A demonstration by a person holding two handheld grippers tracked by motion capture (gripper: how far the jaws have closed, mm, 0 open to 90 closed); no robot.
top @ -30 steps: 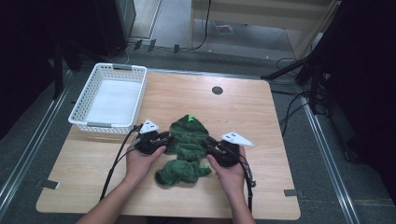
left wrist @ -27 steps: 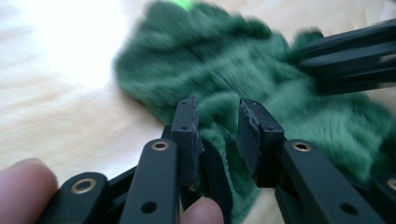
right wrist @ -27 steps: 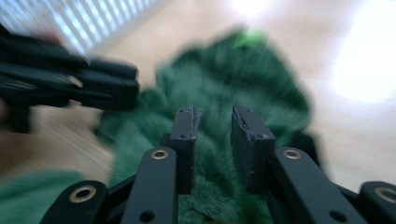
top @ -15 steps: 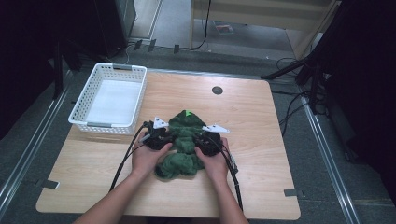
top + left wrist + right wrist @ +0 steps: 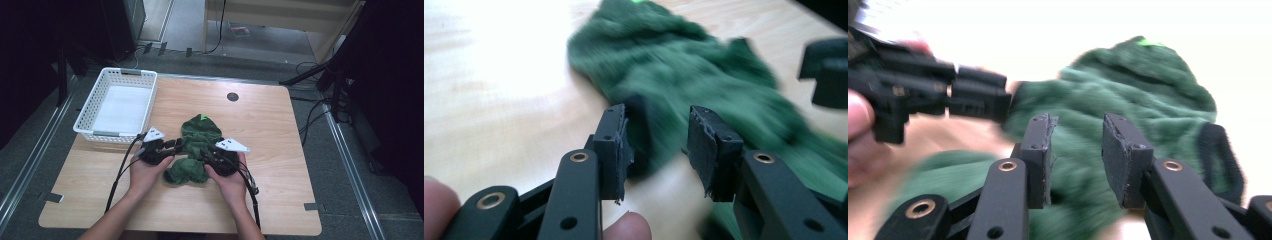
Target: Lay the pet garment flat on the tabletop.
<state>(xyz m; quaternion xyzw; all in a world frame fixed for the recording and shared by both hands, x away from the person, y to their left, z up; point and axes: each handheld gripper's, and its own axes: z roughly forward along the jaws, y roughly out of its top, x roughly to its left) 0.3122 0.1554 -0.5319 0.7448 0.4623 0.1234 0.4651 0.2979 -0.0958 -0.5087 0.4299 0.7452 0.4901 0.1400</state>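
Two hand-held grippers are flanking a green garment (image 5: 196, 147) that is lying crumpled near the middle of the light wooden table (image 5: 270, 130), with a small bright green tag at its far end. The fabric is looking soft, fuzzy and thick, bunched into folds, with a dark ribbed cuff showing at one edge in the right gripper view; no writing can be read on it. The left gripper (image 5: 176, 145) is sitting at the garment's left edge, its black jaws, faced with worn flat pads, having just been opening and now standing apart with a clear gap, nothing pinched between them (image 5: 659, 150). The right gripper (image 5: 207, 156) is resting at the garment's right side, its jaws likewise having just been opening, parted over the fabric without pressing on it (image 5: 1078, 155). Both hands are lying low on the table, palms cupping the gripper bodies, forearms coming in from the near edge. A white plastic lattice basket (image 5: 100, 132) is standing at the table's far left corner, well apart from the garment.
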